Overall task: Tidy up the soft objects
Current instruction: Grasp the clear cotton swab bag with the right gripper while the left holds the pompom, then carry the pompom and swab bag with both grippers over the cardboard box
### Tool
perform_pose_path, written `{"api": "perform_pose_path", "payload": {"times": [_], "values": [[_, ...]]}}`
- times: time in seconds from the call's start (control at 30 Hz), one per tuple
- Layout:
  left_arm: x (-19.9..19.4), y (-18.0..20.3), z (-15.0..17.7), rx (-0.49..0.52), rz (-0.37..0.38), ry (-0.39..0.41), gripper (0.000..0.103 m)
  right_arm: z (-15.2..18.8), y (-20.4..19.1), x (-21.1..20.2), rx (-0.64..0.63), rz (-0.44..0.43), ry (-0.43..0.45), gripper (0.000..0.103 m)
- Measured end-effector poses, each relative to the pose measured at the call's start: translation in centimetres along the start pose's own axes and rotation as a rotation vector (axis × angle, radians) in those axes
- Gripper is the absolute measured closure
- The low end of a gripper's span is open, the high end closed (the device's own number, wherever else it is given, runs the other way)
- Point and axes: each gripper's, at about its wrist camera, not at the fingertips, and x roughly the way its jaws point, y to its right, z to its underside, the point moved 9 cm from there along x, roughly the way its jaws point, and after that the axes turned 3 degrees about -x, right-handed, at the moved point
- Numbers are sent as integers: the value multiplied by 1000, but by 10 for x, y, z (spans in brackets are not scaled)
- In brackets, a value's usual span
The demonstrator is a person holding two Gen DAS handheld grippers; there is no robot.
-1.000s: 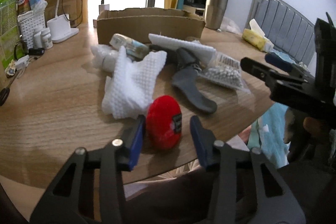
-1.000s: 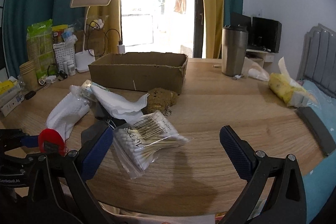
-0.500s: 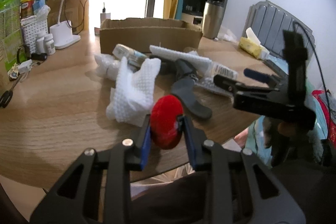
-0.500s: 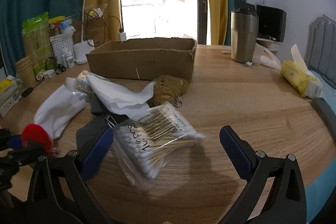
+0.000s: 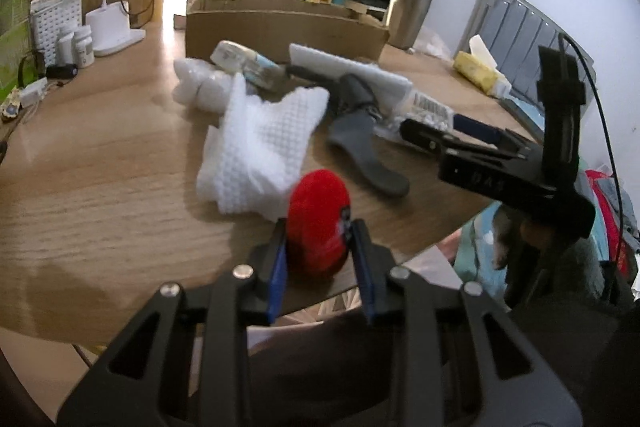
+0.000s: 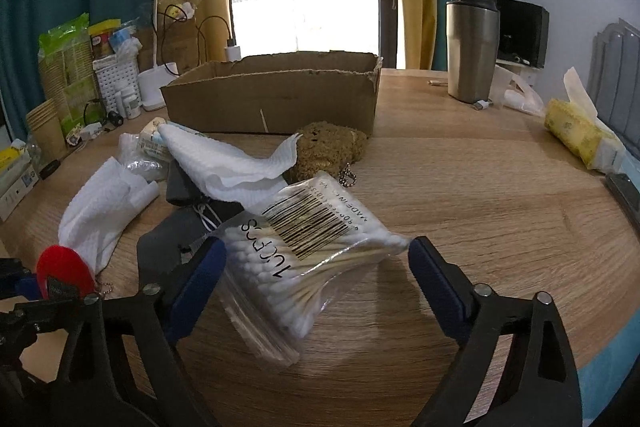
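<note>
at wood-grain table (image 5: pixel 100 187) edge: left gripper (image 5: pixel 320 259) fingers pinch fuzzy red pompom (image 5: pixel 318 215); right gripper (image 6: pixel 316 279) fingers wide, closing around crinkly swab bag (image 6: pixel 308 251).

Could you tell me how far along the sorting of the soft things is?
Early. Nothing shows above the cardboard box walls. The left gripper is shut on the red pom-pom; the right gripper, jaws just closing, straddles the cotton swab bag without pressing it. The white cloths and brown plush still wait.
</note>
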Motion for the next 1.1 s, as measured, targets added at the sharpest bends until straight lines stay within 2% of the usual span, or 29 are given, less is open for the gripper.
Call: {"api": "perform_pose_path", "payload": {"times": [0.23, 0.3, 0.6, 0.77, 0.93, 1.1], "values": [[-9, -3, 2, -2, -21, 27, 71, 0, -3, -1, -18, -14, 3, 44], [-13, -2, 3, 9, -26, 33, 71, -1, -4, -2, -24, -17, 7, 48], [-30, 0, -6, 59, -79, 118, 71, -4, 0, -10, -11, -23, 28, 61], [-19, 2, 0, 66, -63, 75, 71, -3, 1, -11, -11, -29, 32, 64], [-18, 4, -2, 72, -60, 79, 73, -3, 1, -14, -7, -36, 39, 72], [-20, 11, -7, 99, -41, 98, 78, -5, 3, -20, -12, -33, 57, 74]]}}
